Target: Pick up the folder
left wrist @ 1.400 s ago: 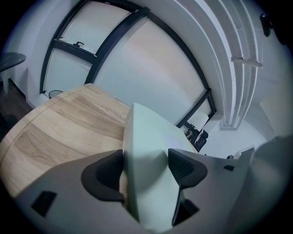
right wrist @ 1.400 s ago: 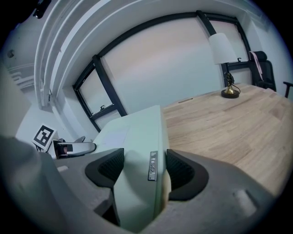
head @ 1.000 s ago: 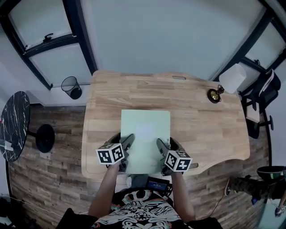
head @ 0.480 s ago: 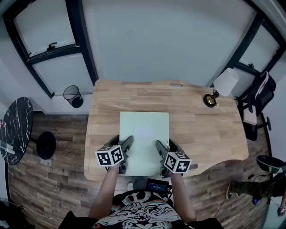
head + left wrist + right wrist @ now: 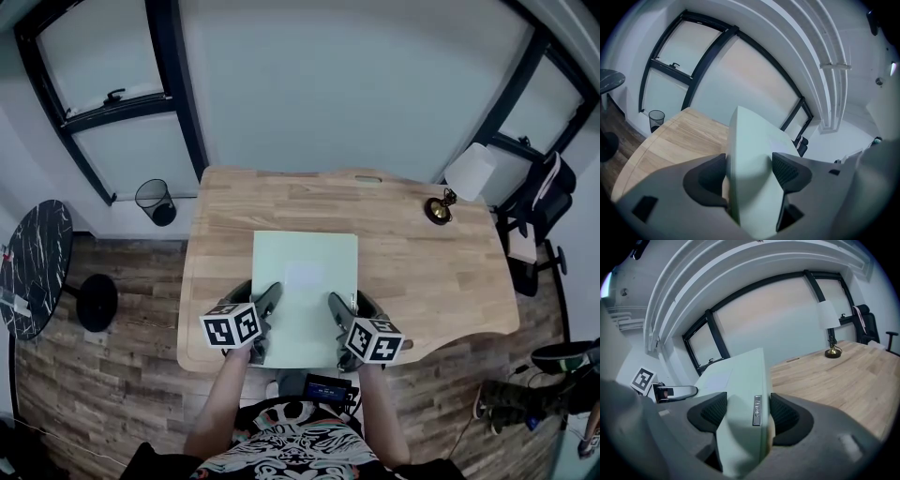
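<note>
The left tongs are clenched on the pale green folder at its 7 o'clock corner. The right tongs grasp its 5 o'clock corner.

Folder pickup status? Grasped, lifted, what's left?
Done: the grasp. The left gripper is clamped on the near edge of the pale green folder, and the right gripper is clamped on the same edge beside it.
In hand: the folder, held over the wooden table.
Left: a clear lift. Whether the folder's far edge is off the wood cannot be told.
</note>
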{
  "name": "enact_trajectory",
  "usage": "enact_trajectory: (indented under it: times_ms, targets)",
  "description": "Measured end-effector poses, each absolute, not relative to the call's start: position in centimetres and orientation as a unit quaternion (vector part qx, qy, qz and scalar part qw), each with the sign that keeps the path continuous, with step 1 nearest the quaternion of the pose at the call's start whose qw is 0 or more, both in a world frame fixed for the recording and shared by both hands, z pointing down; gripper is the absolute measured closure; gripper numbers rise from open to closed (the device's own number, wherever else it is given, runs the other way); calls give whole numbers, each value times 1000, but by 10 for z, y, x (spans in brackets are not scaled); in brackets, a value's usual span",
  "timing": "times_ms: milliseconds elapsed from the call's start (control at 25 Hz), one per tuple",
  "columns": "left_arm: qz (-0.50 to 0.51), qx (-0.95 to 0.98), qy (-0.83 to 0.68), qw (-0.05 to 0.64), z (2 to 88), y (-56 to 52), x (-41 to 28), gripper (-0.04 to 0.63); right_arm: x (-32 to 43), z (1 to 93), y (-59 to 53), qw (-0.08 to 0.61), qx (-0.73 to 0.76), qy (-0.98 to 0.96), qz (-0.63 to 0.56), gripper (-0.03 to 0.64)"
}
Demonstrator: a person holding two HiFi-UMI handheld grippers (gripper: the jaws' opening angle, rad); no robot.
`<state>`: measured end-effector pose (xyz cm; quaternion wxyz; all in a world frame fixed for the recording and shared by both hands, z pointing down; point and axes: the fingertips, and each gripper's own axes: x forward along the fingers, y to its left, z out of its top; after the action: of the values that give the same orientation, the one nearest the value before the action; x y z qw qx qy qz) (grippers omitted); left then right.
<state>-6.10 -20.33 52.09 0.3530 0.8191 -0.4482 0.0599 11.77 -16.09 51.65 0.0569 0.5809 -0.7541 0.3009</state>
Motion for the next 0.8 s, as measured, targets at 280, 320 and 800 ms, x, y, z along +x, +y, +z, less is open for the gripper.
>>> enact_trajectory:
  times_ms: [280, 320, 800]
  targets:
    - [58, 820, -451, 347, 514, -202, -60, 302, 119, 512, -160, 56, 579, -757, 298, 333]
    - [57, 820, -451, 347, 514, -202, -59, 302, 120, 511, -160, 57, 579, -757, 297, 332]
    - [58, 823, -447, 346, 516, -201, -47, 302, 131, 514, -157, 59, 584, -753, 297, 333]
